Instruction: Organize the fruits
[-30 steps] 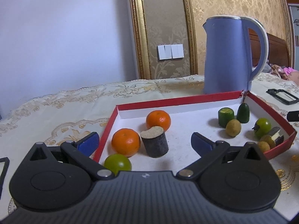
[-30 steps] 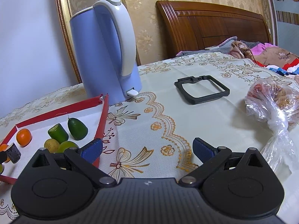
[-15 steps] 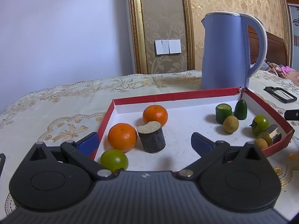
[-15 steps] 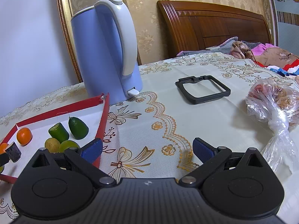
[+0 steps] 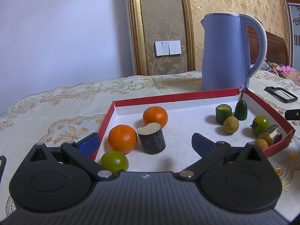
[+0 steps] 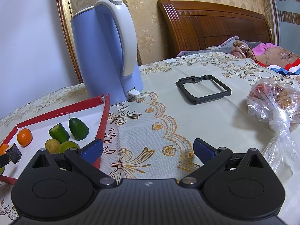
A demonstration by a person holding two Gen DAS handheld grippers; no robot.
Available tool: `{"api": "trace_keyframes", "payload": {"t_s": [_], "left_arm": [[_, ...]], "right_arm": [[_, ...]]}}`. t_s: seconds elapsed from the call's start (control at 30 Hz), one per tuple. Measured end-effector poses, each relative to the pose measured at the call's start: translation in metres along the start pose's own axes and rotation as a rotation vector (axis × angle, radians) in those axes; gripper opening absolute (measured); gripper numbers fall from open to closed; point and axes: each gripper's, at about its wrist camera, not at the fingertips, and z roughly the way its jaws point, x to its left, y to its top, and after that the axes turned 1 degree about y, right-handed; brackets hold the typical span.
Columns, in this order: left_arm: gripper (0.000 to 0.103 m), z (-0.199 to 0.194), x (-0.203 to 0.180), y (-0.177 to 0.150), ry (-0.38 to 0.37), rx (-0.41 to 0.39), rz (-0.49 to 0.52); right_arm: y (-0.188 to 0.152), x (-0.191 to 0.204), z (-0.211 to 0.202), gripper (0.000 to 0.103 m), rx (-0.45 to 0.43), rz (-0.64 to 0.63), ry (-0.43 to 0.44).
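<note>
In the left wrist view the red-rimmed tray now sits lower in the frame than a second ago, and the blue kettle and wall switches show more fully above it; the right wrist view has barely changed, the kettle only drifting a little to the right.

The left gripper hangs over the tray's near edge with its blue fingers spread wide and nothing between them. Ahead of it, at centre frame, lie two oranges with a dark cut cylinder between them, and a green round fruit at lower left. At the tray's right end sit a green cut piece, a dark green pointed fruit, small yellowish fruits, another green fruit and a dark wedge, possibly a cake slice, partly hidden by the rim.

The right gripper is likewise wide open and empty, over the cream embroidered tablecloth. A black frame lies at centre right, a knotted plastic bag at the right edge. Behind are gold patterned wallpaper and a wooden headboard with bedding.
</note>
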Motion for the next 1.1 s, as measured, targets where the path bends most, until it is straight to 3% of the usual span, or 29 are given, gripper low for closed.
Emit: {"api": "trace_keyframes", "payload": {"t_s": [0.77,0.97,1.1], "left_arm": [[0.103,-0.003,-0.001,0.000,-0.009,-0.004,0.012],[0.103,-0.015,-0.005,-0.004,0.046,-0.064,0.023],[0.103,-0.012,-0.001,-0.003,0.041,-0.033,0.007]], "right_arm": [[0.000,0.000,0.000,0.103,0.002,0.002,0.000],[0.000,0.000,0.000,0.103,0.003,0.003,0.001],[-0.001,0.001,0.001,0.103,0.005,0.003,0.003]]}}
